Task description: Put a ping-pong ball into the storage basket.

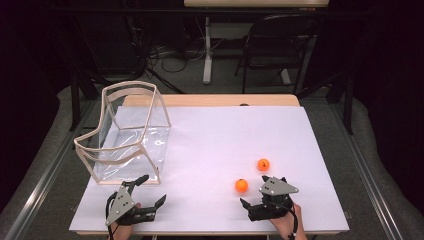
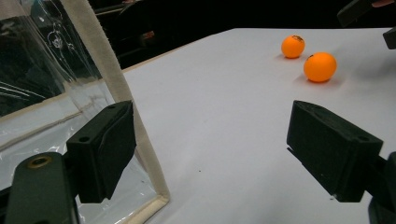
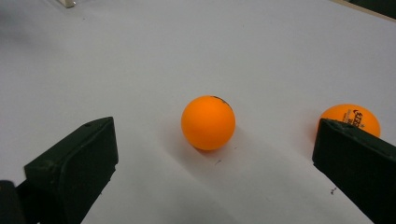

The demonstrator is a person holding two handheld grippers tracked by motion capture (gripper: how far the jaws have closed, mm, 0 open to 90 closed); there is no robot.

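- High view first, from the left: the clear bag (image 1: 131,134) with its tan trim stands upright on the counter (image 1: 210,135), mouth facing up, so anything dropped from above should fall straight in.
- Your left hand-held gripper (image 1: 145,191) sits just beside the bag's near corner with its jaws spread wide and nothing between them. In the left gripper view one jaw stands right by the bag's tan corner seam (image 2: 116,88) (close, though I cannot tell if it touches). I judge it is placed there to steady the bag or hold its edge.
- Further right, the near orange ball (image 1: 242,185) lies on the white counter, well apart from the bag and just ahead of your right hand-held gripper (image 1: 260,192).
- That right hand-held gripper is also released: in the right gripper view the near ball (image 3: 208,122) sits midway between the two open jaws, not yet touched, so the line-up looks made for a straight push forward and a squeeze.
- Rightmost, the second orange ball (image 1: 263,164) rests a little beyond, partly behind one jaw in the right gripper view (image 3: 351,117).
- On pointing: a ball has no long axis, so approach angle matters little; its dark print mark faces up and away from you.
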